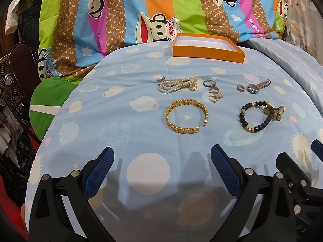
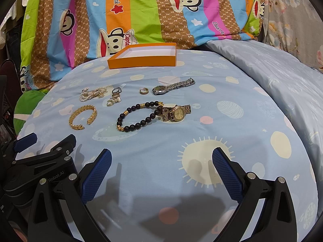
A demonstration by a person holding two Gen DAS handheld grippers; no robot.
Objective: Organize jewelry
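Bare sheet (image 1: 141, 173) before gold bangle (image 1: 186, 117)

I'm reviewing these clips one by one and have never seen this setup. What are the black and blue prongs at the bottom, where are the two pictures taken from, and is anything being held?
No robot here: a person holds one hand gripper in each hand. Each picture comes from a camera on a gripper, looking forward along its jaws. The left gripper and right gripper are both open and hold nothing. On the blue space-print cloth lie a gold bangle, a black bead bracelet, a gold watch, a silver watch, a pearl piece and some small rings. Behind them sits an orange box, empty inside.
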